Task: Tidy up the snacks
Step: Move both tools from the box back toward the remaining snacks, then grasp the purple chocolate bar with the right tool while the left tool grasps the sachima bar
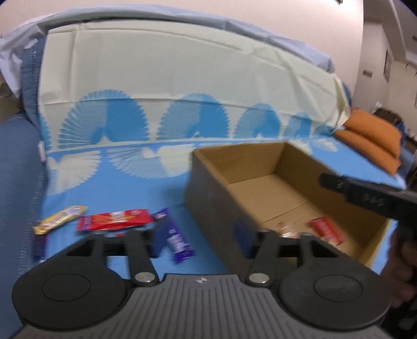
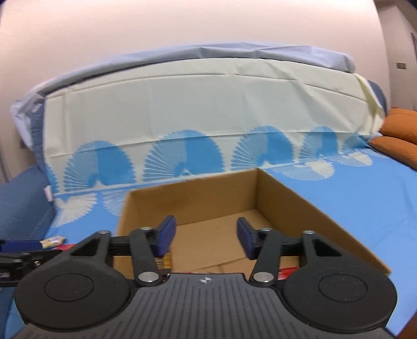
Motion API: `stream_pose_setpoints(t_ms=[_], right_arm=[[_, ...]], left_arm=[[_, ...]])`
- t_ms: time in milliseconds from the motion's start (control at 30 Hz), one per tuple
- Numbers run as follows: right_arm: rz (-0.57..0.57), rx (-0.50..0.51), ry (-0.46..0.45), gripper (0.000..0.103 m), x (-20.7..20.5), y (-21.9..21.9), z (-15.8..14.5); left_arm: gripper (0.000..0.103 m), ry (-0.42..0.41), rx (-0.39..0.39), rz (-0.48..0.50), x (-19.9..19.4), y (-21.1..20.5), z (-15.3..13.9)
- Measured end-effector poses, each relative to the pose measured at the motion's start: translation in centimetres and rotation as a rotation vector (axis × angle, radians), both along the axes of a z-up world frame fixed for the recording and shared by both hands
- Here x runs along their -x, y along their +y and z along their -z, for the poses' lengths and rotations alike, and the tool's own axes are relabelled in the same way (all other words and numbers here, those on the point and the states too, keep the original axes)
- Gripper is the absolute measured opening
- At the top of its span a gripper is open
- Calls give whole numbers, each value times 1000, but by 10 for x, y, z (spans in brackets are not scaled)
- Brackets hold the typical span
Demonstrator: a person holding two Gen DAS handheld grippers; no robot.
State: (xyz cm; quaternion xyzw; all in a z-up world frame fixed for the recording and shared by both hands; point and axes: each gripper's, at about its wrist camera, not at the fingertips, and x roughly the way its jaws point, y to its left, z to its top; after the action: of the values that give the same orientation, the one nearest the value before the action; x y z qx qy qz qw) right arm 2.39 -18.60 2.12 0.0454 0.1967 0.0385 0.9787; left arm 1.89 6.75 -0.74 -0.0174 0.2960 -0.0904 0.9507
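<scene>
Left wrist view: left gripper (image 1: 199, 242) spread, empty; purple wrapper (image 1: 174, 236) just ahead-left (lengthwise away). Right gripper (image 2: 206, 238) spread over box (image 2: 325, 221).

Blue fan-patterned sheet (image 1: 125, 187) (cream upper part), orange cushions (image 1: 372, 135) at right, pale wall (image 2: 182, 23)

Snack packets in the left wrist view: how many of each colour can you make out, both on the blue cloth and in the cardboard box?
Yellow: 1, yellow packet on the cloth
Red: 2, long red packet on the cloth, red packet in the cardboard box
Purple: 1, purple packet on the cloth
Total: 4; blur may hide others.
</scene>
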Motion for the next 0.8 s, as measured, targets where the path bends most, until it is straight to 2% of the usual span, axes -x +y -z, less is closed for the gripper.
stream_pose_setpoints(t_ms=[67,100,267,333,400,467,500,633,733,800], right_arm=[[-40,-5,-5,43,3,9,0],[-63,-7,-6,42,5,14,0],[-184,17,-43,42,18,42,0],[-238,33,-61,42,24,56,-1],[-294,46,-71,42,29,70,-1],[-338,58,-62,42,31,85,1],[-355,61,-50,42,31,93,3],[-365,120,18,45,13,138,16],[-334,195,70,46,-14,175,34],[-305,240,102,53,-31,196,49]], left_arm=[[14,40,-31,-34,-4,14,4],[12,58,-42,-50,-6,23,6],[13,131,-146,-71,-30,51,17],[19,146,-185,-101,-37,64,26],[35,170,-223,-164,-41,80,42],[35,222,-255,-221,-47,93,50],[39,230,-260,-246,-49,99,50],[43,261,-196,-300,-55,118,51],[46,268,-214,-293,-57,120,52],[54,274,-219,-285,-58,121,54]])
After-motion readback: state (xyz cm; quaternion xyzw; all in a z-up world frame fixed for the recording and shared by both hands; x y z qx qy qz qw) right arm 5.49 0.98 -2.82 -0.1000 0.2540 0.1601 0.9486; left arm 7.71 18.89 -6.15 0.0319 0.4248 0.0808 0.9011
